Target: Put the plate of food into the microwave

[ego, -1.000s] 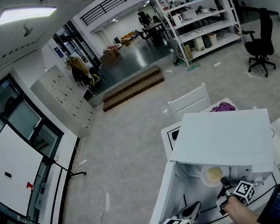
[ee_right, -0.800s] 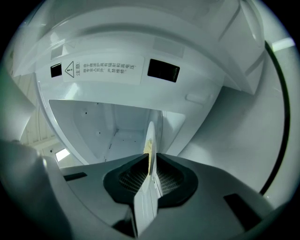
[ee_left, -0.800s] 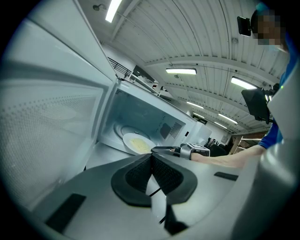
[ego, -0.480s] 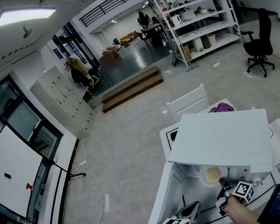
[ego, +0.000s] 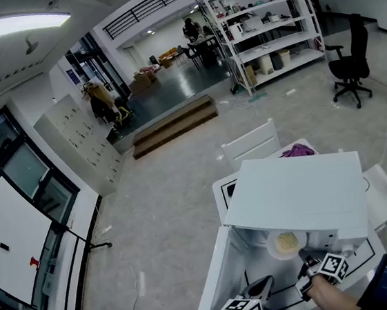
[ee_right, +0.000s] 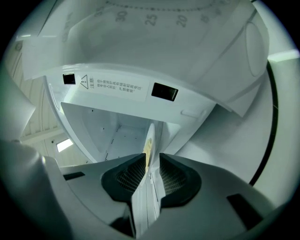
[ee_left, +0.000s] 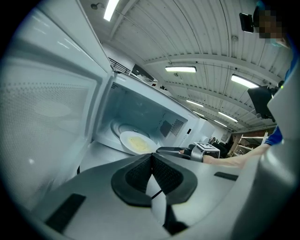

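As the right gripper (ego: pixel 307 259) reaches forward from the person's hand (ego: pixel 328 291) at the bottom of the head view, its nose points into the open front of the microwave (ego: pixel 302 190) and its marker cube (ego: pixel 333 267) faces up. Right fingers (ee_right: pixel 174 174) are pinched on the near rim of the plate (ee_right: pixel 149 143), which shows edge-on between the pads and runs straight away from the camera toward the cavity. In the left gripper view the plate (ee_left: pixel 136 142) lies flat and face up, roughly level, with pale yellow food (ee_left: pixel 135 143) on top. It sits at the mouth of the cavity, just inside the opening, with the right gripper (ee_left: pixel 165 150) on its rim at the right. From the head view the plate (ego: pixel 285 243) shows partly under the front edge of the microwave top.

Left gripper (ego: pixel 263 289) is held low and to the left of the right one, apart from the plate, angled toward the opening. Its fingers (ee_left: pixel 137 174) are pressed together with nothing between them. The microwave door (ee_left: pixel 44 108) stands swung open on the left, close beside the left gripper. The microwave rests on a white bench (ego: pixel 363 256). Dial numbers on the control panel (ee_right: pixel 154 18) fill the top of the right gripper view.
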Available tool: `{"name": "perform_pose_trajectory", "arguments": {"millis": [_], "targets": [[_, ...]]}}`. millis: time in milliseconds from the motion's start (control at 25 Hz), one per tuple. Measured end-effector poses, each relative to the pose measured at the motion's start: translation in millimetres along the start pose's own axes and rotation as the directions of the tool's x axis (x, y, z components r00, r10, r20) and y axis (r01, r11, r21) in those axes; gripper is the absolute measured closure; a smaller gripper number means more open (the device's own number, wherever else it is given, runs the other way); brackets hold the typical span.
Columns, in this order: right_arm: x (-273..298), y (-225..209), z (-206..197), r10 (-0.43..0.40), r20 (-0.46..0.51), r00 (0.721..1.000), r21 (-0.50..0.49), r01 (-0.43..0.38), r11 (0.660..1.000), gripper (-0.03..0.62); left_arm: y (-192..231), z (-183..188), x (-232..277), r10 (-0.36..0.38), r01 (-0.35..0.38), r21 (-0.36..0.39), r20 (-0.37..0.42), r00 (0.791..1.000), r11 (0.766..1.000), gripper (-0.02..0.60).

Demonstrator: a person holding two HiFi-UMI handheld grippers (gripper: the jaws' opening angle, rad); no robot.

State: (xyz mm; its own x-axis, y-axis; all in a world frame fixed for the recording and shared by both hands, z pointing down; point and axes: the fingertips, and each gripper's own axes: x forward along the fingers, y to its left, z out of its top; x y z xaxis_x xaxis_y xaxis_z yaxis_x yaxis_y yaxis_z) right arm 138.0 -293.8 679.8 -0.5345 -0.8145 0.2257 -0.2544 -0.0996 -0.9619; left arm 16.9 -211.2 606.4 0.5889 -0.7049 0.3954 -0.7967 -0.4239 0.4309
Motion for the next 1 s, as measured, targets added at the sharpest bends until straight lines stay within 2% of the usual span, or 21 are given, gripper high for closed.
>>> {"name": "perform_pose_trajectory", "arguments": {"millis": [400, 440, 520, 1000], "targets": [[-18, 5, -2, -0.034, -0.061, 0.998, -0.132, 0.026, 0.991, 0.531, -6, -1, 30, 0.007, -0.006, 0.030, -0.031, 0.999, 1.000, 0.575], [-20, 7, -3, -0.040, -0.070, 0.997, -0.154, 0.028, 0.988, 0.531, -6, -2, 33, 0.009, -0.008, 0.034, -0.036, 0.999, 0.999, 0.575], [-24, 9, -5, -0.053, -0.086, 0.995, -0.202, 0.034, 0.979, 0.592, -5, -5, 39, 0.015, -0.013, 0.042, -0.046, 0.999, 0.999, 0.575], [-47, 10, -13, -0.086, -0.160, 0.983, -0.396, 0.016, 0.918, 0.592, 7, -22, 75, 0.064, -0.055, 0.087, -0.099, 0.993, 0.995, 0.575]]}}
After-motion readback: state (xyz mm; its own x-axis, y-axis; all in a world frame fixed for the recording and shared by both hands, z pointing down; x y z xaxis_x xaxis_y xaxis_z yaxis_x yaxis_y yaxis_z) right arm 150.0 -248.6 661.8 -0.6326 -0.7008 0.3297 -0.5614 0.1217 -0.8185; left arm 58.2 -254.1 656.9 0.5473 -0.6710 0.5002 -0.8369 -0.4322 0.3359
